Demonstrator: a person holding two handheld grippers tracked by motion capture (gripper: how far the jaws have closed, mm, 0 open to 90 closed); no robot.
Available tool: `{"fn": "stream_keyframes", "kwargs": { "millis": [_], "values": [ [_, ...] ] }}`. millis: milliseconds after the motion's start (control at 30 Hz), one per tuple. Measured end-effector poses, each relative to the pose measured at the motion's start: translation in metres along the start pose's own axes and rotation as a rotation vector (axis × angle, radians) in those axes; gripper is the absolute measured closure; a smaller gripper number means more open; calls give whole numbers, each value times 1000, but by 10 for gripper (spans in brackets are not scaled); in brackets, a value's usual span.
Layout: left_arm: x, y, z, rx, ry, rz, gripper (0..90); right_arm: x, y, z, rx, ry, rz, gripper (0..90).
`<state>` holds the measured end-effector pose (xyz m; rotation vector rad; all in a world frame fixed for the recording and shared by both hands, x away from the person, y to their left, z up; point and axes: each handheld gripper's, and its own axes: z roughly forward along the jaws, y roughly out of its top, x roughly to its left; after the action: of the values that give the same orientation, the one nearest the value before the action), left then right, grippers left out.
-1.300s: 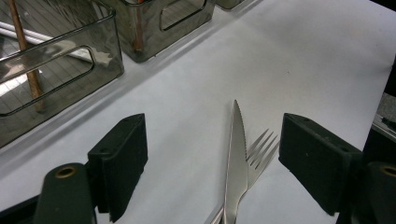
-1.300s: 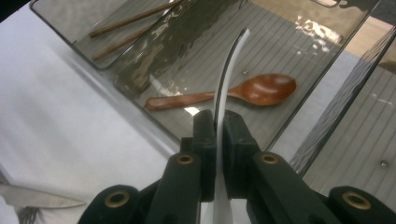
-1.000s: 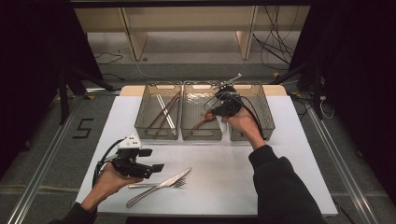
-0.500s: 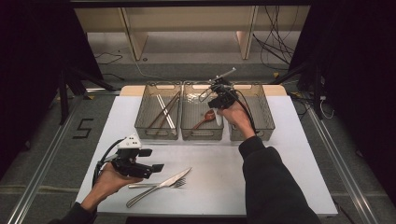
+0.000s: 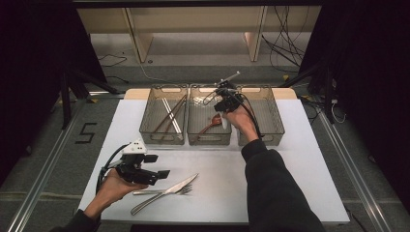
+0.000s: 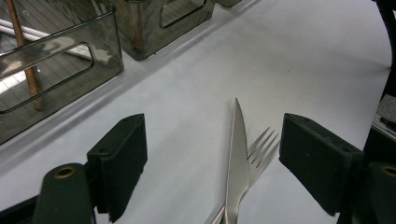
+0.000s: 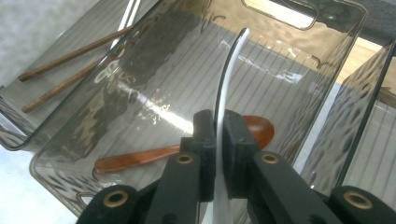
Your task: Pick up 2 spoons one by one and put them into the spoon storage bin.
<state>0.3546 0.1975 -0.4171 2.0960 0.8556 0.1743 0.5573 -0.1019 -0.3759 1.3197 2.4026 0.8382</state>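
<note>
Sorting cutlery into three clear bins at the far edge of the white table (image 5: 309,159). Right gripper (image 7: 218,135) clamped tight on a white spoon (image 7: 227,79), held over the middle bin (image 5: 209,139). White handle rising from between the pads and curving out over the bin; bowl end hidden below the jaws, so probably a spoon, though hard to be sure. Brown wooden spoon (image 7: 187,144) lying on the bin floor just beneath. Chopsticks (image 5: 169,116) in the left bin (image 5: 162,137); right bin (image 5: 265,137) apparently holding nothing.

Left gripper (image 6: 212,158) hovering low with jaws wide apart, gripping nothing, over a knife (image 6: 236,158) and fork (image 6: 259,151) lying crossed on the table.

Risks: thin grip on a narrow, smooth handle, so possible swivel or slip before release. Let go too high, likely to clatter onto the wooden spoon or bounce against the bin wall. On the left, overlapping knife and fork, so closing there could pinch both or push one away.
</note>
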Motion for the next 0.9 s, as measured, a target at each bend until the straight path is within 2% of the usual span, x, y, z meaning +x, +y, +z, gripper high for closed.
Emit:
{"fn": "stream_keyframes", "kwargs": {
  "millis": [400,500,567,633,733,800,900],
  "values": [
    [0,-1,1,3,-2,0,227,3,0,13,12,-27,-17,842],
    [0,-1,1,8,-3,1,226,2,0,13,-1,-26,-4,768],
    [0,-1,1,6,-3,-1,226,1,0,12,-6,-24,-7,762],
    [0,-1,1,8,-3,1,226,1,0,9,-10,-17,-9,696],
    [0,-1,1,11,-3,2,227,0,-2,5,-12,4,-7,659],
    [-1,-1,1,11,-2,1,226,0,-3,1,-14,20,-2,595],
    [-1,-1,2,12,-1,-4,226,2,-7,-6,-22,40,-16,541]
  ]
}}
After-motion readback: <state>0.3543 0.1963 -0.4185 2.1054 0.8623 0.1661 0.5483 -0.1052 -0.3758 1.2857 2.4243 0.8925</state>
